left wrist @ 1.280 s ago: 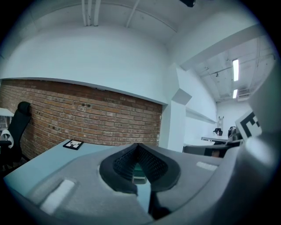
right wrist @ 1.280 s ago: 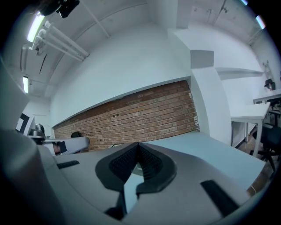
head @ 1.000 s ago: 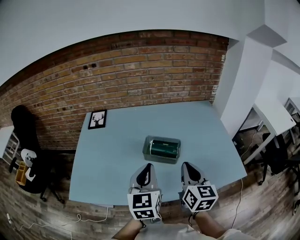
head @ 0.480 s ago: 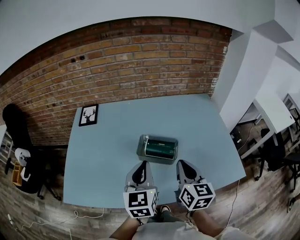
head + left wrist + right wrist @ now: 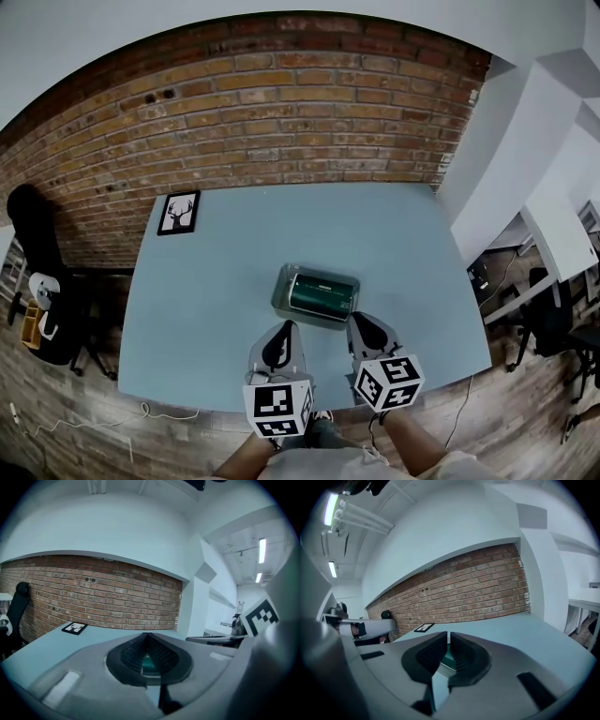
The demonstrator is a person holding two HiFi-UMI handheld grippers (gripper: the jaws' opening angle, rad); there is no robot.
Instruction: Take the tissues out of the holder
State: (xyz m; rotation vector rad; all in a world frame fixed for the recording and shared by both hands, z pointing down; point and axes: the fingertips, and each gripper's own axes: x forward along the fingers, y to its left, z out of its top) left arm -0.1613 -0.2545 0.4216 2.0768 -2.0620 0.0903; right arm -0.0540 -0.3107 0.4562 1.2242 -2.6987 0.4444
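Note:
A clear tissue holder (image 5: pixel 284 286) with a dark green tissue pack (image 5: pixel 322 293) inside lies in the middle of the pale blue table (image 5: pixel 216 281). My left gripper (image 5: pixel 281 325) hovers just in front of the holder's left end, jaws shut and empty. Close to the holder's right front corner, my right gripper (image 5: pixel 361 319) is shut too, with nothing in it. In the left gripper view the green pack (image 5: pixel 149 663) peeps through the closed left gripper (image 5: pixel 147 635). The right gripper (image 5: pixel 448 634) likewise frames a sliver of the green pack (image 5: pixel 449 660).
A small framed deer picture (image 5: pixel 178 213) lies at the table's far left corner. A brick wall (image 5: pixel 281 122) runs behind the table. A black chair (image 5: pixel 37 272) stands to the left, and white desks (image 5: pixel 562 244) to the right.
The head view has shifted a little. Both grippers have crept slightly nearer the holder and stay shut. The holder has not moved.

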